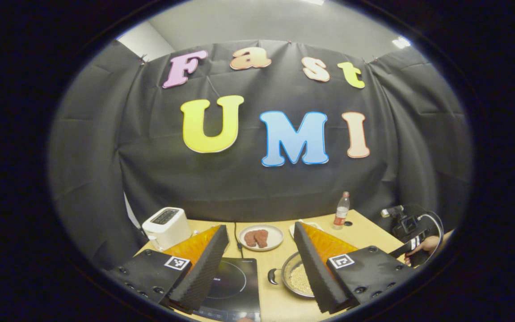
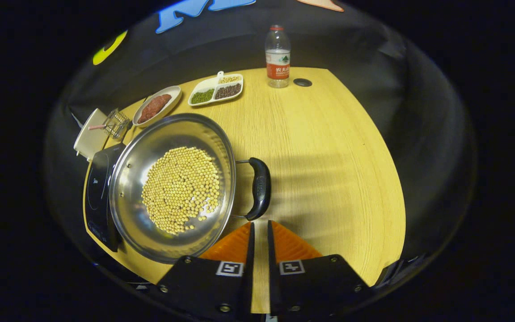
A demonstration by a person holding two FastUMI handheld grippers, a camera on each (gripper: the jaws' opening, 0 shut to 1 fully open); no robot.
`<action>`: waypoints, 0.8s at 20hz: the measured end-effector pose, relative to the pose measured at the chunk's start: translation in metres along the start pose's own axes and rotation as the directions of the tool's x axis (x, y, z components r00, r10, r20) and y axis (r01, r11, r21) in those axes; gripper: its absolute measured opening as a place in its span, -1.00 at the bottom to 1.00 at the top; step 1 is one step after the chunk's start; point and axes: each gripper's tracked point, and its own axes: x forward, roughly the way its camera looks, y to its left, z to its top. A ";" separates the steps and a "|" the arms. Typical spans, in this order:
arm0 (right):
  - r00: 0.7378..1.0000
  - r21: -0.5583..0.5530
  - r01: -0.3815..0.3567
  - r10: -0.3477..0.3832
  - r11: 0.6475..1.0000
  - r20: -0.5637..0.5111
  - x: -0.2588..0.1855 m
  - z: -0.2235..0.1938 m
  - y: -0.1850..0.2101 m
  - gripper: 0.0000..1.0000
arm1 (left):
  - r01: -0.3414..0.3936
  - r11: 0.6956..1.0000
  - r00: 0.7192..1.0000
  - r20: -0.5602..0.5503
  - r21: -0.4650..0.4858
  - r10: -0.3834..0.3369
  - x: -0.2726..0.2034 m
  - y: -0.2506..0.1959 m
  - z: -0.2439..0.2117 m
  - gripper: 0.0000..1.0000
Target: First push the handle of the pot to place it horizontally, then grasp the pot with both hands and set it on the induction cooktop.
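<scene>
One pot (image 2: 172, 188), a shallow round pan of polished metal, sits on the pale wood-grain table (image 2: 329, 156) with a layer of small yellow beans (image 2: 180, 190) spread over its base. Its curved dark side handle (image 2: 259, 188) stands on two thin metal rods, pointing toward the right gripper (image 2: 259, 232). That gripper's fingers are nearly closed, a narrow slit between them, holding nothing, tips just short of the handle. The pot's far edge overlaps the flat black induction cooktop (image 2: 99, 192).

From the left gripper view, the left gripper (image 1: 262, 255) is spread wide and empty above the cooktop (image 1: 235, 286) and the pot (image 1: 297, 277), whose right half its ridged finger covers. A second dark handle (image 1: 273, 276) shows on the pot's left side.

Farther back lie a plate of reddish meat (image 2: 157, 105), a divided dish of beans (image 2: 217, 89), a clear plastic bottle (image 2: 277, 56) and a white toaster (image 1: 166, 227). A hand (image 1: 425, 246) holding a device appears at the right edge, partly cut off.
</scene>
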 end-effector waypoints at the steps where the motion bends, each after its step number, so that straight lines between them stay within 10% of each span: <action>1: 1.000 0.021 -0.014 0.013 1.000 0.024 -0.009 0.000 0.004 -0.46 | 0.027 1.000 1.000 -0.011 0.006 -0.027 0.006 -0.001 -0.007 0.90; 4: 0.994 0.047 0.001 -0.006 0.999 0.109 -0.038 0.000 0.010 0.90 | 0.117 0.993 0.992 -0.052 0.013 -0.116 0.022 -0.012 -0.027 0.94; 5: 0.990 0.051 0.015 -0.022 0.999 0.143 -0.047 0.002 0.014 1.00 | 0.150 0.989 0.986 -0.073 0.011 -0.149 0.027 -0.016 -0.038 0.94; 16: 0.956 0.070 0.024 -0.044 0.997 0.291 -0.058 0.009 0.037 1.00 | 0.249 0.967 0.911 -0.324 -0.055 -0.254 0.085 -0.034 -0.155 0.92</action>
